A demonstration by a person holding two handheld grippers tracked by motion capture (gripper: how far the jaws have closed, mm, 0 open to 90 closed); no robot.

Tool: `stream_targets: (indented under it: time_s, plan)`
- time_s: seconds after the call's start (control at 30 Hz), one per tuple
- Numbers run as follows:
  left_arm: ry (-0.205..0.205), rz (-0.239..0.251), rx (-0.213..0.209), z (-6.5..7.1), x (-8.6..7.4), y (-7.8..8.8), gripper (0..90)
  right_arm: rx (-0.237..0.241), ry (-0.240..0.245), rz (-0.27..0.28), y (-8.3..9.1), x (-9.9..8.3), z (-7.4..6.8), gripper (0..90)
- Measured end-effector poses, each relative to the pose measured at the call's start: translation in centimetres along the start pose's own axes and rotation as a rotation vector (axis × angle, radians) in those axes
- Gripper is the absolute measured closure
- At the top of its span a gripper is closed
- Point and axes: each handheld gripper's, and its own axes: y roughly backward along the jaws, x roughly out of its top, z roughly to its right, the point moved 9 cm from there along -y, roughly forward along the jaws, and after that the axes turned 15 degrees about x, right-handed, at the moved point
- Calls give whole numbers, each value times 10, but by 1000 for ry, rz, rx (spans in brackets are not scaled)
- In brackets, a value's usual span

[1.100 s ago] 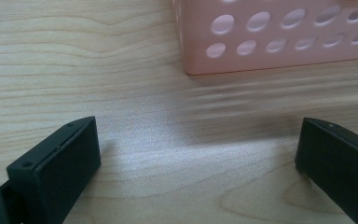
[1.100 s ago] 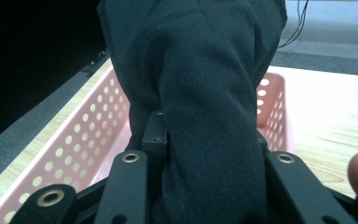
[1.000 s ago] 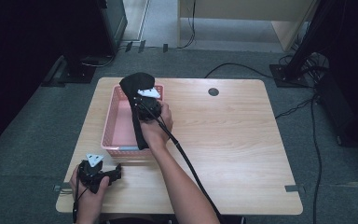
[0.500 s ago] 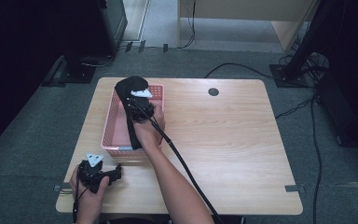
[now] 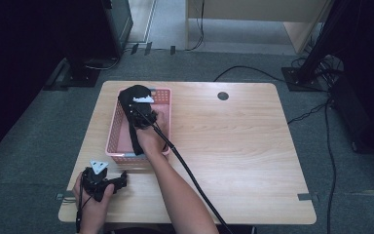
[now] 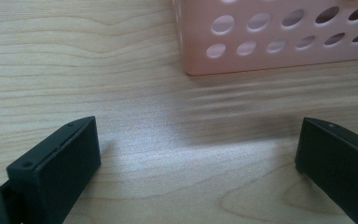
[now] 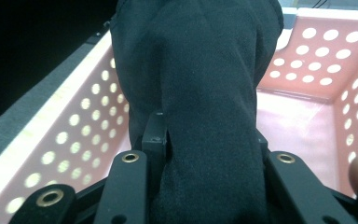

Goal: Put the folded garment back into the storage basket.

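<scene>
Left tool (image 5: 121,179): rests on the counter (image 5: 253,161) just in front of the pink basket (image 5: 113,141), near its front left corner. Jaws spread wide; bare wood between them in the left gripper view, nothing held or touched. Basket wall (image 6: 279,37) lies just beyond the jaws.

Right tool (image 5: 139,109): over the pink basket, inside its rim line, jaws clamped narrow on a black cloth (image 5: 134,95). In the right gripper view the cloth (image 7: 205,93) bunches between the jaws and stands up ahead of them, above the basket floor (image 7: 289,126). Part of the cloth drapes toward the basket's front wall.
</scene>
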Motion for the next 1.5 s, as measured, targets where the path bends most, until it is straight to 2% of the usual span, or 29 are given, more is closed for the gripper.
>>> stream_targets:
  time_s: [0.17, 0.37, 0.6, 0.67, 0.8, 0.87, 0.93, 1.03, 1.1, 1.13, 1.2, 1.3, 1.5]
  plan:
    - [-2, -1, 0, 0, 0, 0, 0, -10, -3, -15, -7, -2, 7, 650]
    - [-2, -1, 1, 0, 0, 0, 0, -33, 37, -60, -17, -11, 13, 647]
    - [0, 0, 0, 0, 0, 0, 0, -12, 34, -81, -22, -15, 15, 613]
    - [-1, 0, 0, 0, 0, 0, 0, -6, 54, -87, -22, -15, 16, 552]
    - [1, 1, 0, 0, 0, 0, 0, 12, 151, -142, -25, -20, 16, 351]
    - [1, 1, 0, 0, 0, 0, 0, 23, 174, -155, -25, -22, 15, 273]
    - [0, 0, 0, 0, 0, 0, 0, 42, 166, -130, -25, -20, 13, 206]
    - [0, 0, 0, 0, 0, 0, 0, 79, 106, -85, -24, -15, 8, 136]
    - [0, 0, 1, 0, 0, 0, 0, 69, 46, -88, -23, -16, 9, 92]
    - [0, 0, 1, 0, 0, 0, 0, 74, 35, -83, -23, -16, 8, 79]
    - [-1, -1, 1, 0, 0, 0, 0, 83, 47, -82, -22, -16, 7, 54]
    - [0, 0, 1, 0, 0, 0, 0, 75, 92, -67, -19, -12, 5, 34]
    - [0, 0, 1, 0, 0, 0, 0, 106, 110, -41, -9, -4, -1, 11]
